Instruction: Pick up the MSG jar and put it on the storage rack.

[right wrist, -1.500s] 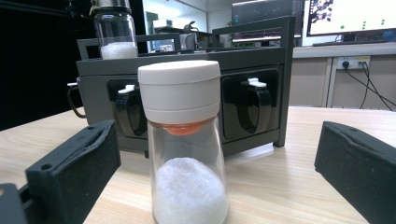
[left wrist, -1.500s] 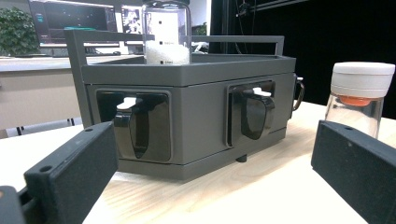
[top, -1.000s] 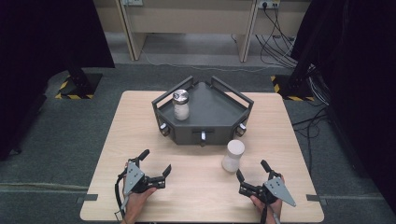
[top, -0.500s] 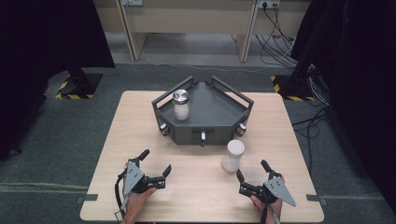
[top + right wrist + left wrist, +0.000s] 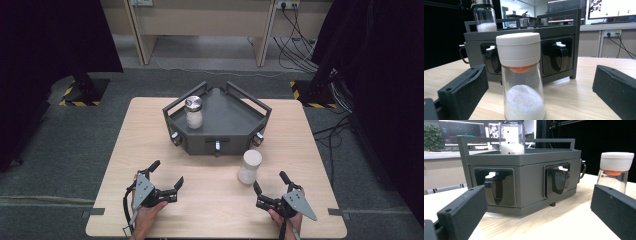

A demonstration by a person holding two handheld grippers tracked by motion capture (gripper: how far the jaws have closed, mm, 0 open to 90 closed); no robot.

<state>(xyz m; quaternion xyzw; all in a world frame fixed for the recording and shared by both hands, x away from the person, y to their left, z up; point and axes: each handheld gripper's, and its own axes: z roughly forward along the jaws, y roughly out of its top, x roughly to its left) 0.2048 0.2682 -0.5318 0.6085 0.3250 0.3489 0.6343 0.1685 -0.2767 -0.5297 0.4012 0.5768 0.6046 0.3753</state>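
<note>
With both hands resting low at the near edge of the surface (image 5: 125, 150), nothing is gripped yet, so every risk lies ahead. On the left, the left gripper (image 5: 165, 178) has its jaws spread wide and holds nothing, aimed at the dark tray (image 5: 220, 137), where the metal-capped jar (image 5: 193, 112) stands upright in the left corner. Over to the right, the white-capped shaker (image 5: 249, 167) stands on the wood just in front of the tray, and the right gripper (image 5: 270, 188) sits close behind it, jaws wide, also holding nothing. I'd watch that shaker: it looks tall and narrow, so 1 jaw touching first could tip it toward the tray wall. The glass may be slippery too, and a high grip on the cap might let the body swing.
</note>
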